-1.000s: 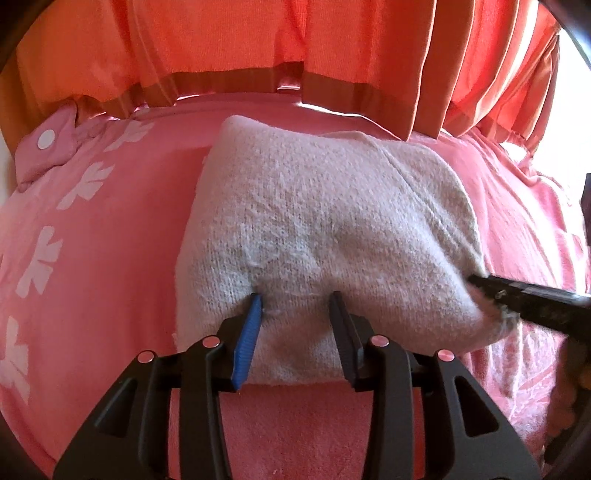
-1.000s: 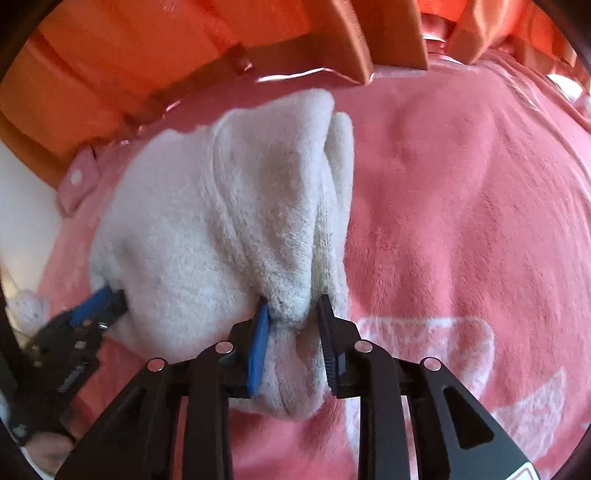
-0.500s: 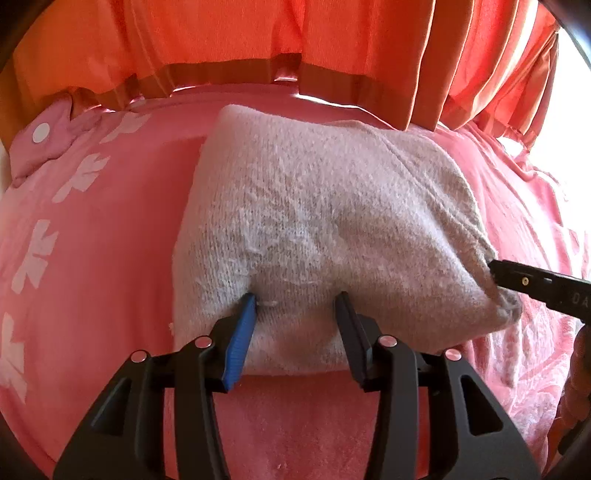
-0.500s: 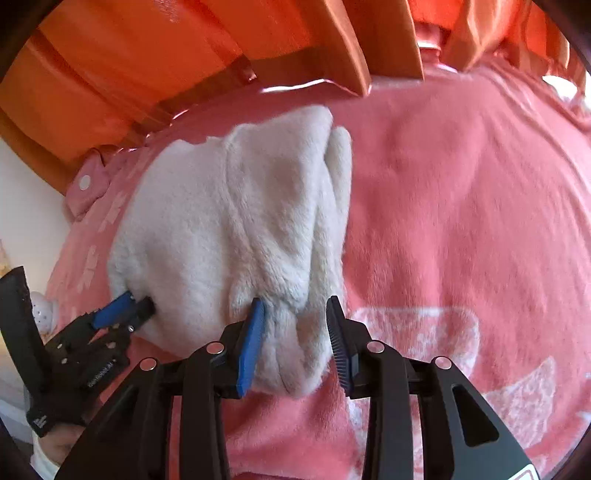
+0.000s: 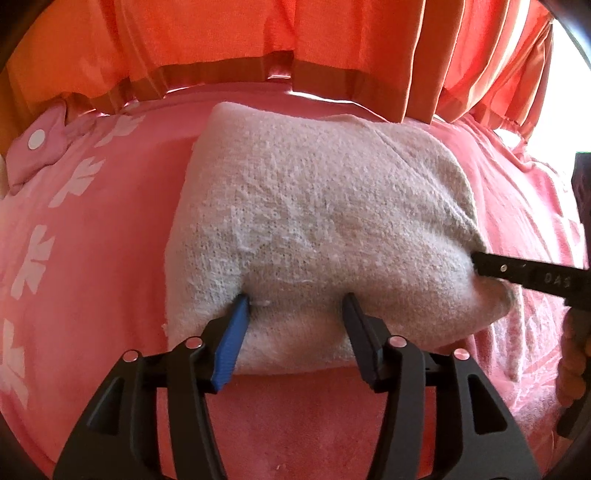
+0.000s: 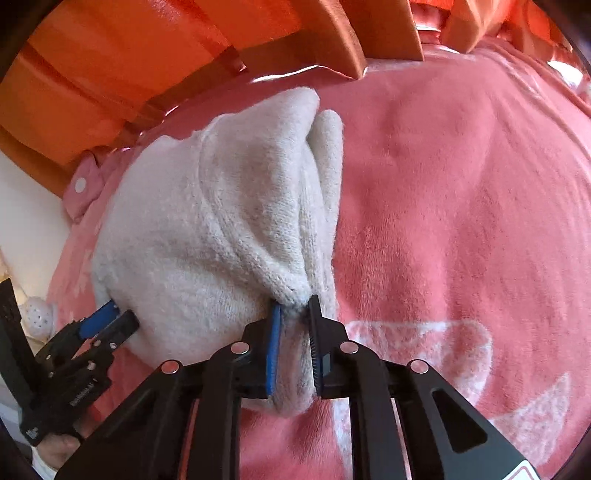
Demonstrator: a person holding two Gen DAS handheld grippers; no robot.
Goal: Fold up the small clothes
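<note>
pink blanket (image 5: 92,258) with white prints, orange curtains (image 5: 258,33) behind

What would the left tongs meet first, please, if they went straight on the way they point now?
The white knit garment: the left tongs already straddle its near edge, jaws apart, so they would push straight into the fabric. Beyond lie the pink blanket and the orange curtain.
</note>
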